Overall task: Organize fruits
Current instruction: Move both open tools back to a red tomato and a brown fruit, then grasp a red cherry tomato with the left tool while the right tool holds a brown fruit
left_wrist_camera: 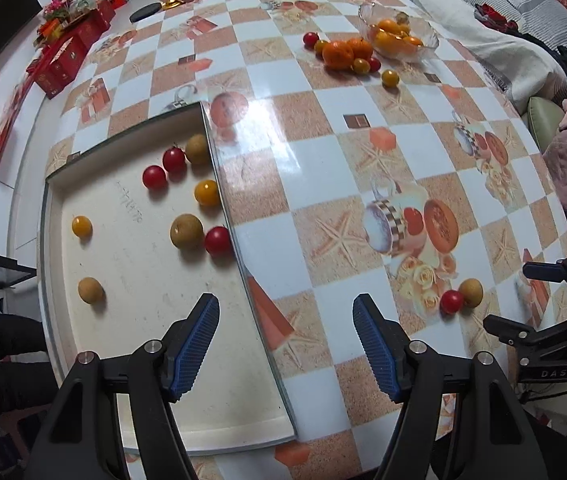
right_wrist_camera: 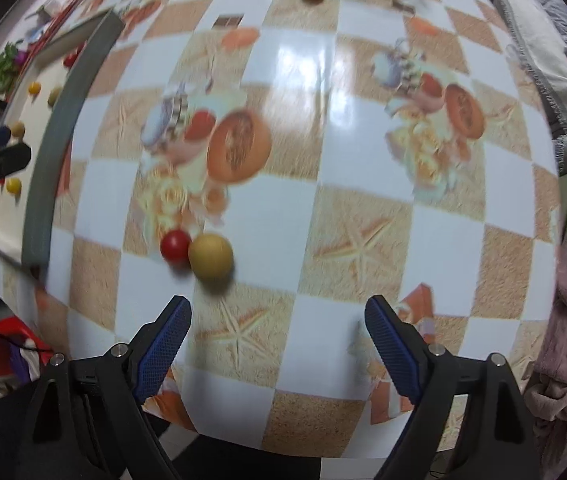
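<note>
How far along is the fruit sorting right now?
Done: eight small red, yellow and brown fruits lie in the shallow cream tray. In hand: nothing; the left gripper and right gripper are both open and empty. Left: the red tomato touching the brown round fruit, plus the far orange pile.

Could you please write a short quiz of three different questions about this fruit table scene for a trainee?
1. True or false: the flat cream tray holds only red fruits.
2. Which fruit touches the small red round tomato near the right gripper? A) brown round longan B) orange mandarin C) yellow tomato
3. Fill in: the clear glass bowl holds ____ coloured fruits.

Key: 1 false, brown and yellow ones are there too; 2 A; 3 orange.
</note>
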### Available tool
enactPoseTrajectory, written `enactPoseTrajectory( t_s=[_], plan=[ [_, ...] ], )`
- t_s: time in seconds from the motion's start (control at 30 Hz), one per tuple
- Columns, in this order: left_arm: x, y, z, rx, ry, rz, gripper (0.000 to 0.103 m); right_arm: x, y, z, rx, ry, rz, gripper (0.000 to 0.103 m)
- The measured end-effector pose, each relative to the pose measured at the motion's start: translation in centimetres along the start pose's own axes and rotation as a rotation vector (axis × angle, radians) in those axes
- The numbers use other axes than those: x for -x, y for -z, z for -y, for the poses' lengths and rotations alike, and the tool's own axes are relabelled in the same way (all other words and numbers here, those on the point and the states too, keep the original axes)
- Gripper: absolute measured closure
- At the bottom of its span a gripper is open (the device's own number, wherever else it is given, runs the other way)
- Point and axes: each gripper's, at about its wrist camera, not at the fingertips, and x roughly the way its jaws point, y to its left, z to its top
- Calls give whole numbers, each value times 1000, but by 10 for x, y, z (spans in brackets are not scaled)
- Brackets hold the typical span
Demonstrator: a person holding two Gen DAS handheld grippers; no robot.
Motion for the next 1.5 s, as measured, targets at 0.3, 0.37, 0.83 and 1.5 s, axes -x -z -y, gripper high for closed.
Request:
enactPoseTrajectory(
  t_s=[0.3,0.37,0.83,1.5],
  plan=[
    [-8,6,9,-19,-24,-41,32,-13,-18,-11,40,14,43,31],
    [-9,7,10,-18,-24,-44,32,-12,-29,-14,41,7,55,36],
    [-25,12,55,-80,47,-87,32,-1,-78,20,-25,-34,100,72],
    [-71,-13,139,-157,57,-130,43,4,-62,91,-168,-35,107,72]
  ],
)
